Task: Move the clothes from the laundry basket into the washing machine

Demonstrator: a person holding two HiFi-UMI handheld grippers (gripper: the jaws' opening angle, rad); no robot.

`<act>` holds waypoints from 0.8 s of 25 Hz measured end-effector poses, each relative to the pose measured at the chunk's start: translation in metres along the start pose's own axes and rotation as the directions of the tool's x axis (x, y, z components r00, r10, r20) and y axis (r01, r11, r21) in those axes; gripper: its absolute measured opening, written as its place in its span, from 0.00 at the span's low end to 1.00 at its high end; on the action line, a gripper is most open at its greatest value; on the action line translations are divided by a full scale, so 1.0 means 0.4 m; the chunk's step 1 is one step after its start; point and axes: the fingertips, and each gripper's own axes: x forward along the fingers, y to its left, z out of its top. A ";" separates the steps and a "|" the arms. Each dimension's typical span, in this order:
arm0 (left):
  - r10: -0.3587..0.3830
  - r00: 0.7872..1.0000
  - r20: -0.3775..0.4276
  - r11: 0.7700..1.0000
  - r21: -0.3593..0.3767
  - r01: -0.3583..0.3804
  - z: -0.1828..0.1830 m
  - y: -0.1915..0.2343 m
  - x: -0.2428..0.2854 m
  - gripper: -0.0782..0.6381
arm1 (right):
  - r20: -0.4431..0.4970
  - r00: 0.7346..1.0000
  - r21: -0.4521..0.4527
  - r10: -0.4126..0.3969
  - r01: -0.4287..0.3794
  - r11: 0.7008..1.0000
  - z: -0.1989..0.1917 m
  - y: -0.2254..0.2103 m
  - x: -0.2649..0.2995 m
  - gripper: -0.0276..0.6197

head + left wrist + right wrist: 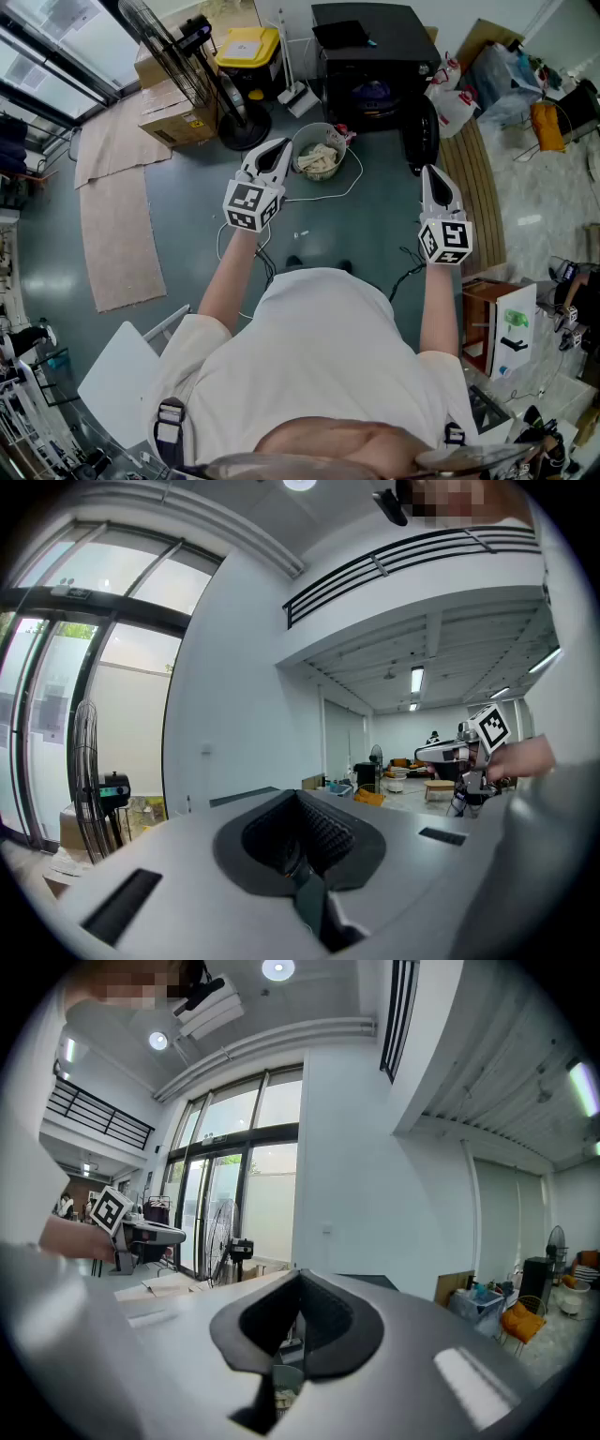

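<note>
Head view: on the grey-green floor, the round pale laundry basket [343, 150] of cream clothes [317, 159] sits just right of the left gripper [279, 150], before the black washing machine [375, 66]. Left gripper view: jaws pressed together, empty. Right gripper view: right gripper [429, 174] likewise closed, empty.

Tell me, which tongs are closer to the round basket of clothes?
Left. In the head view, the left tongs sit just beside the left rim of the round pale laundry basket. The right tongs are well off to its right.

Blk washer [375, 42], cream clothes [319, 159]
</note>
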 end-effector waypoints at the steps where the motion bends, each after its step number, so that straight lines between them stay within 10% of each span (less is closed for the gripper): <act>1: 0.000 1.000 0.001 1.000 -0.001 0.000 0.001 -0.002 0.000 0.12 | 0.000 1.000 0.000 0.000 0.000 1.000 0.000 -0.001 -0.002 0.06; 20: 0.020 0.999 -0.031 1.000 0.004 -0.020 -0.019 -0.062 0.025 0.12 | -0.001 1.000 -0.041 -0.007 0.007 0.999 -0.019 -0.065 -0.016 0.06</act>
